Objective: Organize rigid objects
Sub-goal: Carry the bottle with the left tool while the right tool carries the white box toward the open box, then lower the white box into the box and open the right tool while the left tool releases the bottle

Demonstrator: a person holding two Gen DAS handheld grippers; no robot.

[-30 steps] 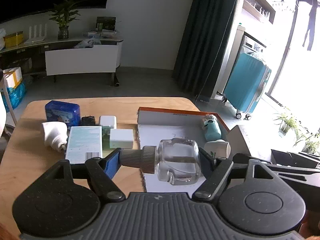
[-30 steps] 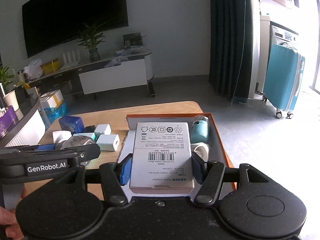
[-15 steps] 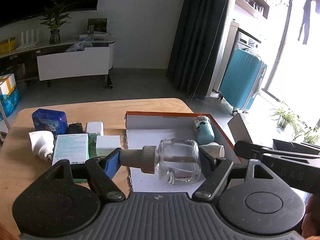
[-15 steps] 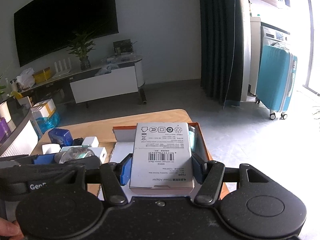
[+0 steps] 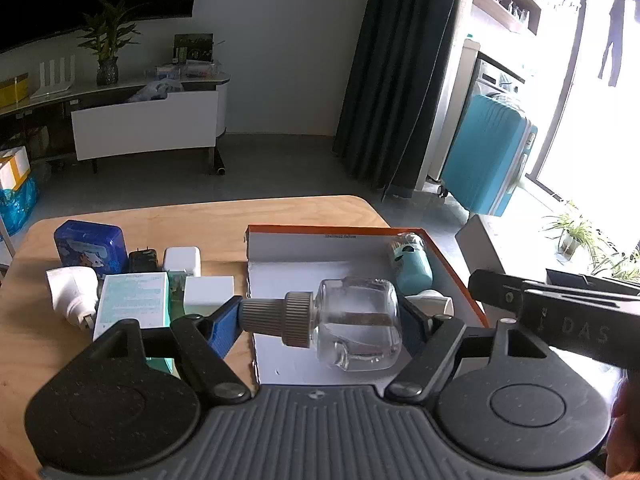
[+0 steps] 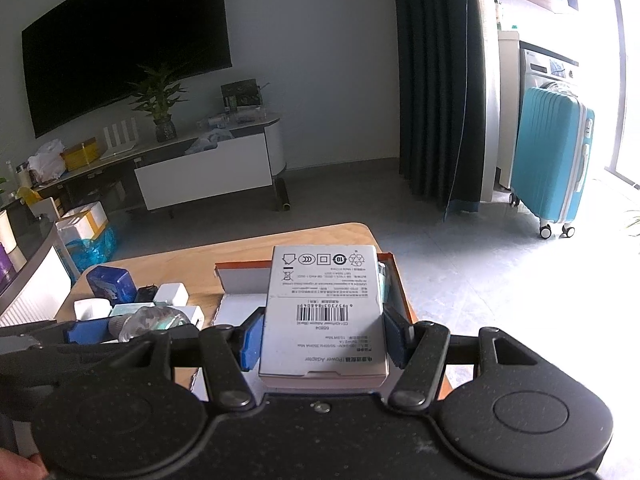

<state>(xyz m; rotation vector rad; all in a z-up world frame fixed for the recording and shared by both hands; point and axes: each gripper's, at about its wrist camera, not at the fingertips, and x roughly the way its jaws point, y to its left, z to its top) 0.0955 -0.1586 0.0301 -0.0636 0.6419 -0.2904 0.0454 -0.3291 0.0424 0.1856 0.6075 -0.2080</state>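
Each camera sits just behind its own claw and looks forward and downward along the two fingers, so the claw fills the lower frame at close range. The left wrist view faces across the desk (image 5: 200, 220) toward the TV cabinet (image 5: 148, 120). The right wrist view faces the same way from farther right. Both views share the orange-rimmed box (image 5: 452, 264), the suitcase (image 6: 552, 160) and the curtain (image 5: 400, 80).

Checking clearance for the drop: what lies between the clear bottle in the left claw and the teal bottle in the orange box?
Only bare white box floor separates clear bottle from teal bottle, per the left wrist view.
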